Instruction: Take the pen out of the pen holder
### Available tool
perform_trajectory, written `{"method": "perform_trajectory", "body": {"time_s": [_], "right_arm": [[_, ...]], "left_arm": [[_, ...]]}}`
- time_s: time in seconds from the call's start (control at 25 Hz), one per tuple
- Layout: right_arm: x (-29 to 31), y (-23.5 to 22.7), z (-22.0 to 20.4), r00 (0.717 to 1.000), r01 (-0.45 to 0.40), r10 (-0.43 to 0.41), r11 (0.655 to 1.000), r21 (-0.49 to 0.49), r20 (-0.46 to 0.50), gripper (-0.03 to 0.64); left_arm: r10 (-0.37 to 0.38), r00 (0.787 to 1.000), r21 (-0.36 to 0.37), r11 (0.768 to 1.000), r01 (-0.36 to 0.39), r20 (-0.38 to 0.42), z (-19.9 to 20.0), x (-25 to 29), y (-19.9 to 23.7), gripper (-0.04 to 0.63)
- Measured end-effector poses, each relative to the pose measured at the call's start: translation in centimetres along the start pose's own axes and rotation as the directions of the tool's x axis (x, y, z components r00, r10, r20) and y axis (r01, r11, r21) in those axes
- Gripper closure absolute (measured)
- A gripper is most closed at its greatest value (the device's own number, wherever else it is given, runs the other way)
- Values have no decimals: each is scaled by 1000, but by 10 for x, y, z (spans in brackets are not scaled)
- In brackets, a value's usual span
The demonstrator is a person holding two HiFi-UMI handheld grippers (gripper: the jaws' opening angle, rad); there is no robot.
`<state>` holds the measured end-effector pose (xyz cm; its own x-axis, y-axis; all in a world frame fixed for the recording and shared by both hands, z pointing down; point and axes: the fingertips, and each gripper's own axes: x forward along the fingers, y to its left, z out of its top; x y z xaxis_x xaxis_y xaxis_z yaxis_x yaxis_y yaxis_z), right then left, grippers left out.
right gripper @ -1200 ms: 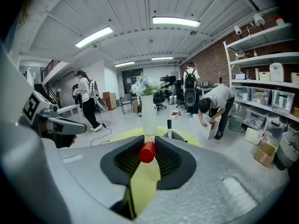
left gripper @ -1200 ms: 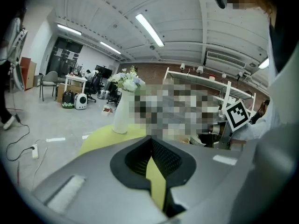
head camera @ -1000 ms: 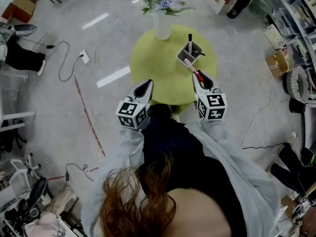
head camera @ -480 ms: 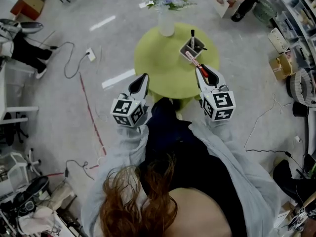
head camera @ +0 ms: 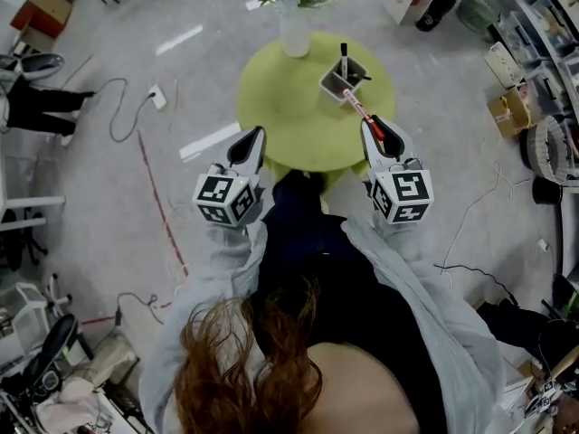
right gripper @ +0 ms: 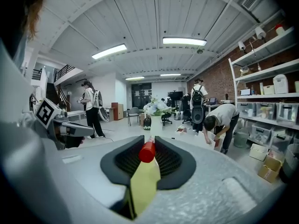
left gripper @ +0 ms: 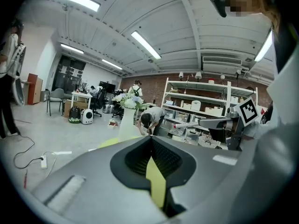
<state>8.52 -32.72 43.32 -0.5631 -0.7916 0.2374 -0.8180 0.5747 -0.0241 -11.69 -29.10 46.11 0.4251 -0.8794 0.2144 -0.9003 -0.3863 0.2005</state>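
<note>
Though right gripper (head camera: 369, 127) was clamped on red-capped pen (head camera: 355, 108), pen's far tip lay at near rim of pen holder (head camera: 335, 83): extraction looked nearly done, clearing rim left. Left gripper (head camera: 257, 134) closed, empty, well left of pen holder. Black pen (head camera: 344, 58) stood inside.

Clamped in right gripper (head camera: 370, 127): slim red-capped pen (head camera: 356, 108), slanting just beside grey square pen holder (head camera: 336, 80) on round lime-green table (head camera: 280, 107).

Left hand-held gripper (head camera: 257, 134) closed, right hand-held gripper (head camera: 368, 126) clamped
</note>
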Motion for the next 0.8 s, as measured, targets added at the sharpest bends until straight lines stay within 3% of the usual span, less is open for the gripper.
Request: {"method": "perform_trajectory", "body": {"time_s": [0.36,0.8], "right_arm": [[-6,-5,-8,1000,29,-29,999,25,0,546],[-1,6,-12,1000,8,-8,1000,25,-17,546]], "left_arm": [[-29,999,13,999,29,-16,-5,0,-6,583],[-22,999,-4,1000,22,-38,-17,-7,-3,583]]}}
